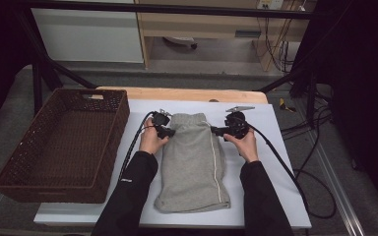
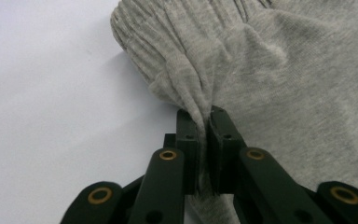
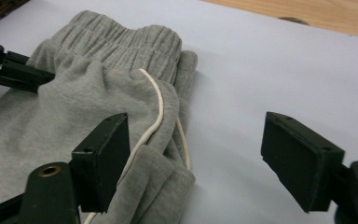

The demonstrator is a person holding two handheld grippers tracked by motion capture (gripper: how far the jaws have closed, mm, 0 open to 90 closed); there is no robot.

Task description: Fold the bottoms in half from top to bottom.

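The left gripper is clamped on a pinch of grey cloth at the left edge of the folded grey sweatpants, just below the gathered waistband. The right gripper sits at the opposite edge with its jaws standing wide; the side seam with its white piping lies between them, unpressed. The sweatpants lie flat on the white sheet covering the table, waistband away from the person, with a brown wicker basket just beside the sheet's left edge.
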